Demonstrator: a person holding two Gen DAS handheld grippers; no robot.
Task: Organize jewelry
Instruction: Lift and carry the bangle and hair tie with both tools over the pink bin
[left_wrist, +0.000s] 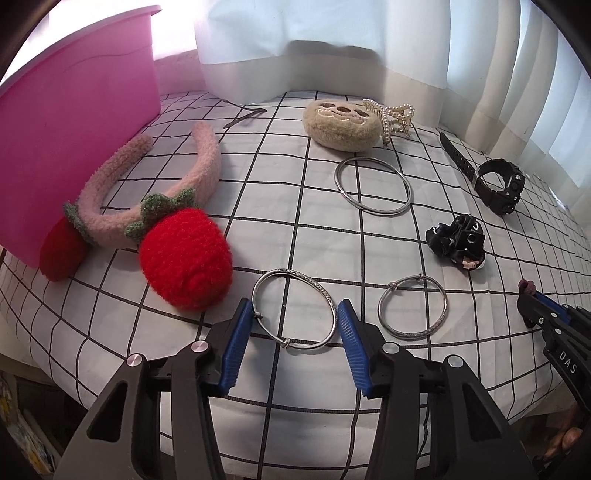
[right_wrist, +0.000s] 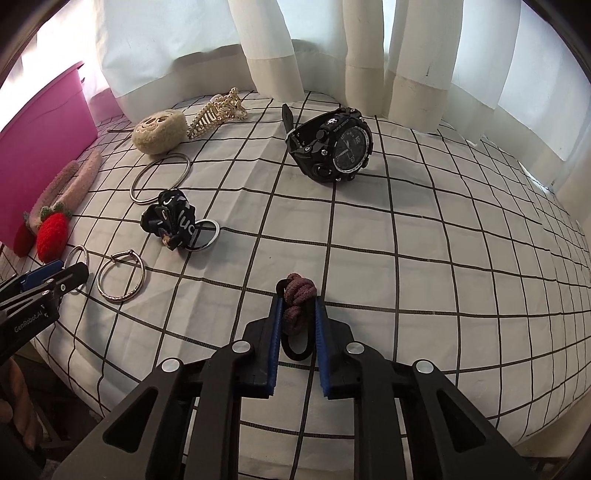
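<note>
While the left gripper (left_wrist: 295, 325) is held with its fingers spread on either side of a silver bangle (left_wrist: 294, 314) at the lower centre of the left wrist view, the right gripper (right_wrist: 298, 325) is clamped on a mauve knotted hair tie (right_wrist: 298, 301) at the lower centre of its own view. The bangle lies flat on the checked cloth of the worktop (right_wrist: 424, 266), so the thin ring may well slip out or tilt if the fingers are closed across it unevenly; cloth could also be pinched and dragged along. The fluffy red strawberry of a knitted headband (left_wrist: 186, 254) sits just beside the left finger and could be nudged. A second small bangle (left_wrist: 413, 308) lies just right of the first and might be knocked.

A pink bin (left_wrist: 74, 129), judged the likely destination, fills the upper left of the frame, with the headband leaning against it and partly blocking the approach. Further up are seen a large plain bangle (left_wrist: 373, 185), a plush beige clip (left_wrist: 341, 125), a pearl hair claw (left_wrist: 395, 116), a black watch (right_wrist: 332, 147) and a black scrunchie (right_wrist: 173, 221).
</note>
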